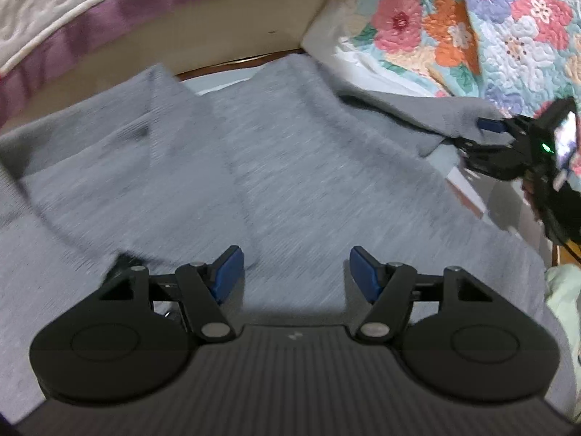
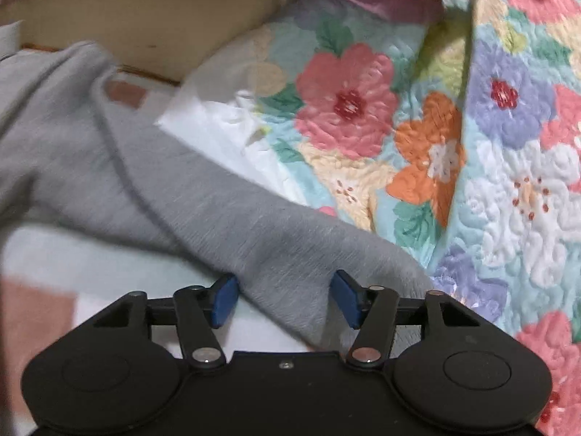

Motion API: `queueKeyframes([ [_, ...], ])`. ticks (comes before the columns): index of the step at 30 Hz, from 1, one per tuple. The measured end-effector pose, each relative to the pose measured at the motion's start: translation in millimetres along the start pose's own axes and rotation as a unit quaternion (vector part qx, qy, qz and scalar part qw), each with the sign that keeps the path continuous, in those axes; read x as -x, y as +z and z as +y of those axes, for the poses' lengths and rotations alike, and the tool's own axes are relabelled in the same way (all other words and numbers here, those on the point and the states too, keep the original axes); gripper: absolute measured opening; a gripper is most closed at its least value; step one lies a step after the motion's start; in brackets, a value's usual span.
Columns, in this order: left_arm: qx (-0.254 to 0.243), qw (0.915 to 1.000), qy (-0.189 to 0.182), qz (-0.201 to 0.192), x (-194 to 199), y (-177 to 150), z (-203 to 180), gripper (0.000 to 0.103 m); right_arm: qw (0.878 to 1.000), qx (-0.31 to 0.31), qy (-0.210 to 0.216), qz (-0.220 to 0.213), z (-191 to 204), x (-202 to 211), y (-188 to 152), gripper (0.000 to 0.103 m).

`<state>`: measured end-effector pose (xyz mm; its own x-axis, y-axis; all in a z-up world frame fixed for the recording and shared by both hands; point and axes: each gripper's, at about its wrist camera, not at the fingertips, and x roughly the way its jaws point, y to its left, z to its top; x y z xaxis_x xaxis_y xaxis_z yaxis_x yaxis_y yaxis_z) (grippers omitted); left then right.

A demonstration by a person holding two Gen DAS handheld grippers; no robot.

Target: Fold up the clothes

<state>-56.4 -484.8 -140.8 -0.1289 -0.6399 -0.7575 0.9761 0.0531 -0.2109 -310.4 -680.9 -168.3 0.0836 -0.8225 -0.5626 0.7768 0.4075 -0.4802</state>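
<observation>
Standing wide apart, the jaws of the left gripper (image 1: 292, 272) hold nothing; its blue pads (image 1: 227, 272) hover low over the grey garment (image 1: 225, 167), which lies spread out under them and fills most of the left wrist view. The picture is blurred, so I cannot tell if the pads touch the cloth. Toward 10 o'clock a part of the garment lies folded over the body, with a darker seam line. Toward 2 o'clock one grey sleeve (image 1: 417, 112) stretches out to the right gripper (image 1: 490, 125), where a blue pad meets the cloth end. In the right wrist view the jaws of the right gripper (image 2: 285, 296) are also apart, and the end of the sleeve (image 2: 254, 225) lies between the two blue pads (image 2: 223, 299) without being pinched. From there the sleeve runs toward 10 o'clock to the rest of the garment. Under the sleeve, a pale sheet (image 2: 72, 254) is visible. At 1 to 3 o'clock lies a floral quilt (image 2: 454, 145) with pink, orange and purple flowers, just beside the sleeve. At 12 o'clock a purple-edged cover (image 1: 109, 3) hangs above a beige panel (image 1: 254, 18).
</observation>
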Motion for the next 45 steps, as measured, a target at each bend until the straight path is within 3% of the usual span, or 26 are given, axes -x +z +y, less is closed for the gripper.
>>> queueKeyframes([
  [1,-0.003,1.0000,-0.001,-0.001,-3,4,-4,0.065,1.000,-0.022,-0.004,0.001,-7,-3,7,0.005],
  [5,-0.012,0.9999,-0.007,-0.006,-6,14,-15,0.065,0.992,-0.108,-0.047,-0.055,-47,27,31,0.003],
  [8,-0.014,0.9998,-0.008,-0.006,-8,16,-17,0.065,0.988,-0.100,-0.084,-0.080,-76,31,59,0.003],
  [11,-0.010,0.9999,-0.004,0.003,-13,12,-14,0.065,0.989,-0.085,-0.100,-0.064,-98,16,88,0.003],
  [12,-0.009,0.9999,-0.003,0.006,-15,11,-13,0.065,0.991,-0.078,-0.097,-0.051,-104,8,98,0.003],
  [14,-0.004,0.9999,-0.001,0.011,-17,8,-11,0.065,0.997,-0.060,-0.052,0.024,-110,-24,111,0.004],
  [16,-0.003,0.9999,0.000,0.014,-16,5,-11,0.065,0.991,-0.055,0.002,0.125,-114,-58,117,0.016],
  [17,-0.002,0.9999,0.000,0.015,-15,3,-12,0.065,0.988,-0.057,0.013,0.140,-115,-65,118,0.027],
  [18,-0.003,0.9999,-0.001,0.017,-14,1,-12,0.065,0.988,-0.062,0.020,0.139,-116,-66,118,0.040],
  [25,-0.004,0.9998,-0.001,0.019,-9,-4,-13,0.066,0.988,-0.125,-0.054,0.067,-140,-49,107,0.054],
  [31,0.017,0.9998,-0.001,0.011,-14,5,-12,0.066,0.972,-0.217,-0.085,0.039,-174,-36,108,0.054],
  [35,0.021,0.9997,-0.001,0.009,-12,5,-10,0.066,0.973,-0.193,-0.128,0.020,-177,-24,121,0.051],
  [40,0.031,0.9995,-0.007,0.006,-4,1,-5,0.066,0.970,-0.163,-0.180,-0.004,-182,-10,138,0.056],
  [41,0.035,0.9993,-0.007,0.006,0,-1,-4,0.066,0.971,-0.167,-0.170,-0.006,-177,-8,136,0.057],
  [45,0.060,0.9982,0.003,0.008,29,-17,11,0.067,0.976,-0.206,-0.065,-0.005,-137,-3,115,0.059],
])
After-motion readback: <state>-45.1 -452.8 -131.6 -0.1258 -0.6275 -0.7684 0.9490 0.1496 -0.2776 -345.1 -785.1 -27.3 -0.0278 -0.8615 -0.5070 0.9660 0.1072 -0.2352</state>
